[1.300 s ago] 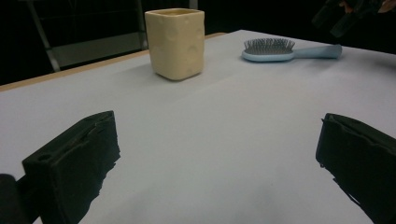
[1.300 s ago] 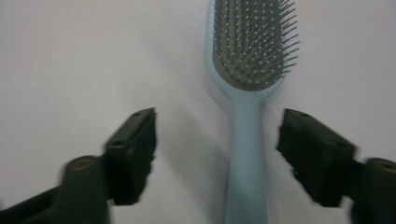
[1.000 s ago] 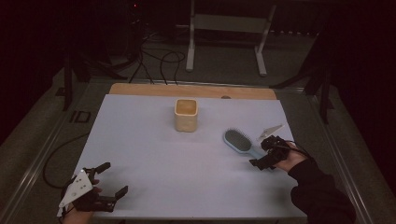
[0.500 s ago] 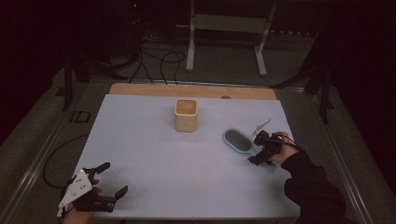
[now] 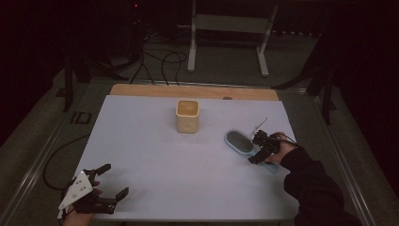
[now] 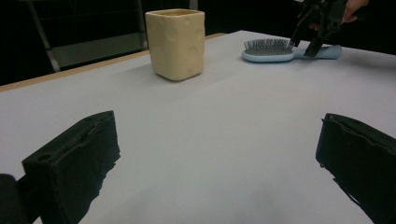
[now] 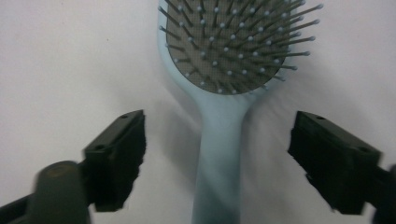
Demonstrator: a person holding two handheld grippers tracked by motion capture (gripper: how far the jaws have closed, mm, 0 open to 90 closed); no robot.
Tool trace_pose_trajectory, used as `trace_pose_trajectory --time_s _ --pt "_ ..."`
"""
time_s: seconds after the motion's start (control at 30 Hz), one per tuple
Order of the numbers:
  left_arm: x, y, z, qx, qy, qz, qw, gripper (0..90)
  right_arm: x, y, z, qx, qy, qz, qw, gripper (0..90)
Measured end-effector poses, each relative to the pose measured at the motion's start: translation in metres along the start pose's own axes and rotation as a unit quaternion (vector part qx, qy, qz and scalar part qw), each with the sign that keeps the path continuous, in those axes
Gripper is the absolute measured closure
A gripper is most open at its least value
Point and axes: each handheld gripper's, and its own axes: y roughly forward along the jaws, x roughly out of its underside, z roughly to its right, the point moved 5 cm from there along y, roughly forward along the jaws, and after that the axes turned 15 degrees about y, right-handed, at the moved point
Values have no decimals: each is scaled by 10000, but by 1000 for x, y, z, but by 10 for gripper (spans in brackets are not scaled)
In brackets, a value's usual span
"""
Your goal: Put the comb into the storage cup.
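Now my right tool [image 5: 256, 148] sits over the handle of the light blue hairbrush [image 5: 238, 141], jaws spread either side of the handle w/ gaps both sides, not touching it; they've just been closing a bit, handle between them. Brush lies flat, bristles up, on the right part of the white worktop [image 5: 155, 150], head toward the cream cup [image 5: 187, 116], which stands upright near the far-middle, well apart from the brush. My left tool [image 5: 113, 181] rests at the near left corner, released, jaws wide w/ nothing between.
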Motion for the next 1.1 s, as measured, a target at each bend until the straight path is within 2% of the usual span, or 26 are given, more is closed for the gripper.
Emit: trace_pose_trajectory --time_s 0.07,0.2,0.3,0.4,0.47,0.63,0.83,0.87,0.97,1.0,1.1 --pt "0 0 0 0 3 7 10000 0 0 2 0 5 0 -75 10000 268" --pt "0 0 0 0 -4 -2 10000 0 -2 3 2 16 59 -179 9998 425" --pt "0 0 -1 1 -12 1 10000 0 -5 3 2 82 121 -254 9996 488" --pt "0 0 0 1 -5 -2 10000 0 -6 5 1 111 72 -318 9994 503" --pt "0 0 -1 -2 -16 11 10000 0 -7 7 2 209 -14 -373 9991 538" --pt "0 0 -1 2 -3 2 10000 0 -8 11 3 326 71 -459 9984 565" --pt "0 0 -1 6 -14 4 10000 0 -9 11 1 291 246 -568 9977 618" --pt "0 0 -1 7 -21 -1 10000 0 -9 11 0 279 213 -614 9975 647" --pt "0 0 0 5 -9 2 10000 0 -10 11 -1 293 226 -667 9971 658" --pt "0 0 0 5 -9 1 10000 0 -10 12 0 284 132 -660 9973 665" --pt "1 0 0 5 -22 -2 10000 0 -10 12 -1 263 182 -726 9968 677"
